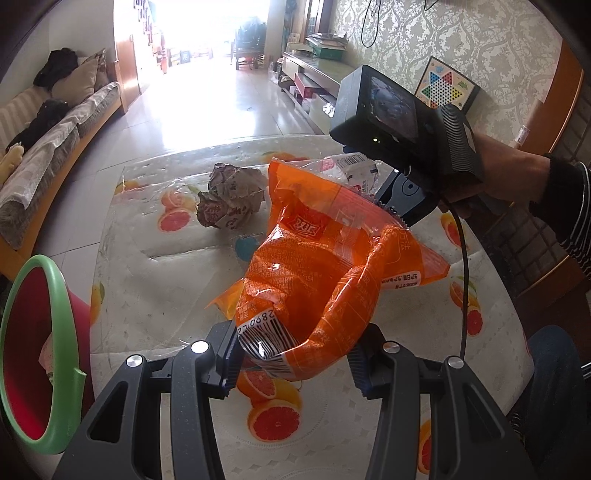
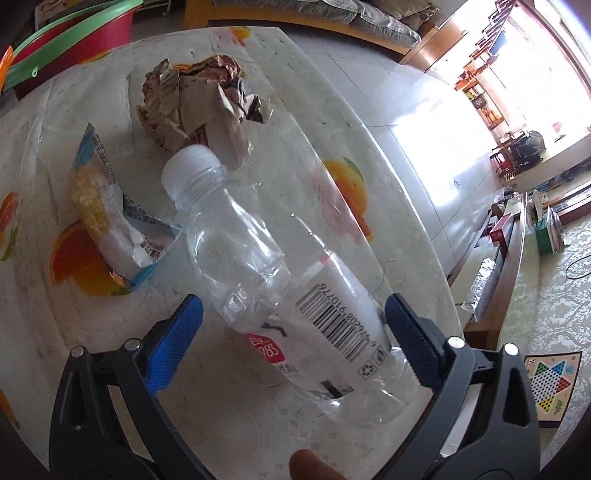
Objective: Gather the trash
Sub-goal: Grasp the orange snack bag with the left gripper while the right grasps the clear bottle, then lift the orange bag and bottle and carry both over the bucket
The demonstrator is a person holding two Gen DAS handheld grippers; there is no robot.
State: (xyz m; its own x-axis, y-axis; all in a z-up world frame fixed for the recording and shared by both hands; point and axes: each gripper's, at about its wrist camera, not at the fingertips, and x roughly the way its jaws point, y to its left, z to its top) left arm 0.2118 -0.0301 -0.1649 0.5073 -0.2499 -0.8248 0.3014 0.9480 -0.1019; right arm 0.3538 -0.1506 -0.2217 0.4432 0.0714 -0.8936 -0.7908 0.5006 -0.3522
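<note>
My left gripper (image 1: 293, 354) is shut on an orange snack bag (image 1: 317, 266) and holds it above the table. My right gripper (image 2: 293, 328) stands open around an empty clear plastic bottle (image 2: 273, 266) with a white cap that lies on the table; its left blue pad is apart from the bottle, its right pad is at the label. In the left wrist view the right gripper (image 1: 402, 199) is behind the orange bag. A crumpled brown paper bag (image 1: 231, 199) lies farther on the table; it also shows in the right wrist view (image 2: 192, 107). A blue-and-white wrapper (image 2: 110, 214) lies left of the bottle.
A red bin with a green rim (image 1: 33, 354) stands at the table's left edge; it also shows in the right wrist view (image 2: 74, 33). The table has a fruit-print cloth (image 1: 166, 266). A sofa (image 1: 48, 147) stands at the left, a low cabinet (image 1: 314, 74) along the right wall.
</note>
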